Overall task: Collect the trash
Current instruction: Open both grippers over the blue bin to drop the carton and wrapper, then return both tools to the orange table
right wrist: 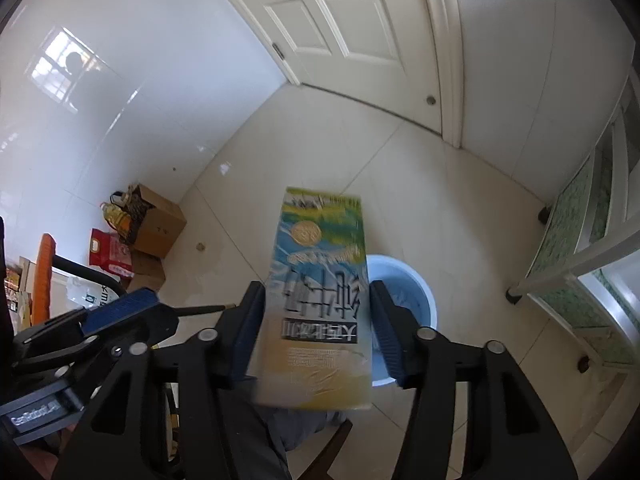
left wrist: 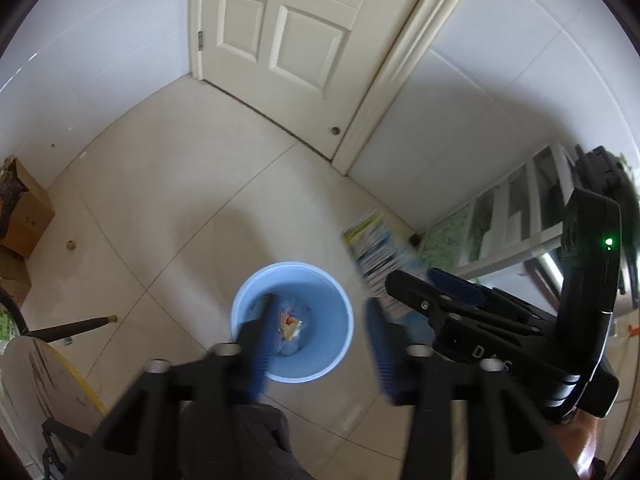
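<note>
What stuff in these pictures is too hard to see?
- Trash in the bin, left wrist view: small and blurred, and a pad covers part of it, so what it is stays unclear.
- Small print on the carton, right wrist view: smeared by blur.
- The bin, right wrist view: mostly hidden behind the carton, so its inside cannot be seen.

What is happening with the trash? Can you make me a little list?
bin: round light blue plastic bin on the beige tiled floor, crumpled trash inside
left claw: open, empty, above the bin
right claw: open, blurred blue, green and yellow printed carton between its fingers
nearby: white panelled door, brown cardboard boxes
</note>
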`<action>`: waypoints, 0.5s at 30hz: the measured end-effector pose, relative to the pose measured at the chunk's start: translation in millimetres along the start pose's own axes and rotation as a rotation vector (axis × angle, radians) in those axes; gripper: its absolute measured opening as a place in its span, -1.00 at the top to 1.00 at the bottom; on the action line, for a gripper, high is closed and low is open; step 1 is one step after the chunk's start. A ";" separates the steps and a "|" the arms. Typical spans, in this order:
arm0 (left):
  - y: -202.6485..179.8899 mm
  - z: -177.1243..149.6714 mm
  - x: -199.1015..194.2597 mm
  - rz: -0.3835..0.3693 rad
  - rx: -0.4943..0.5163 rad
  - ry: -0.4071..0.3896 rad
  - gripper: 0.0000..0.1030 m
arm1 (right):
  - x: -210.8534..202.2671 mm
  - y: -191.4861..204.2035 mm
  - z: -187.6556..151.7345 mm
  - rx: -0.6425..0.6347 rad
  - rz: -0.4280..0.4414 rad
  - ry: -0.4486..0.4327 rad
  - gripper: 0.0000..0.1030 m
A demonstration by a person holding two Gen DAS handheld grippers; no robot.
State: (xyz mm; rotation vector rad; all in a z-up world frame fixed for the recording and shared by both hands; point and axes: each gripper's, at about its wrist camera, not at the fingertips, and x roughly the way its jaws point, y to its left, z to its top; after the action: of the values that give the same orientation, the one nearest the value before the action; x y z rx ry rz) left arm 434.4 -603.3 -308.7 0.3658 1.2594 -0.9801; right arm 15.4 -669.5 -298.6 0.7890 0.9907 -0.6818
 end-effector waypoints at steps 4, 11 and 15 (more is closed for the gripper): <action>-0.8 4.0 2.4 0.031 -0.012 -0.008 -0.29 | 7.6 -4.4 -1.8 -0.005 -0.005 0.015 -0.52; -10.6 -22.2 -21.2 0.129 0.007 -0.080 -0.74 | 4.4 -0.6 -4.3 -0.009 -0.060 -0.002 -1.00; -18.8 -41.1 -41.8 0.166 -0.001 -0.122 -0.84 | -1.8 6.9 -8.8 -0.018 -0.086 -0.004 -1.00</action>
State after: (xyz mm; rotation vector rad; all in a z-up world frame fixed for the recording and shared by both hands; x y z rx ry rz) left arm 394.6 -567.2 -278.5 0.3973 1.1011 -0.8471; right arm 16.1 -658.2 -298.0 0.7323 1.0303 -0.7475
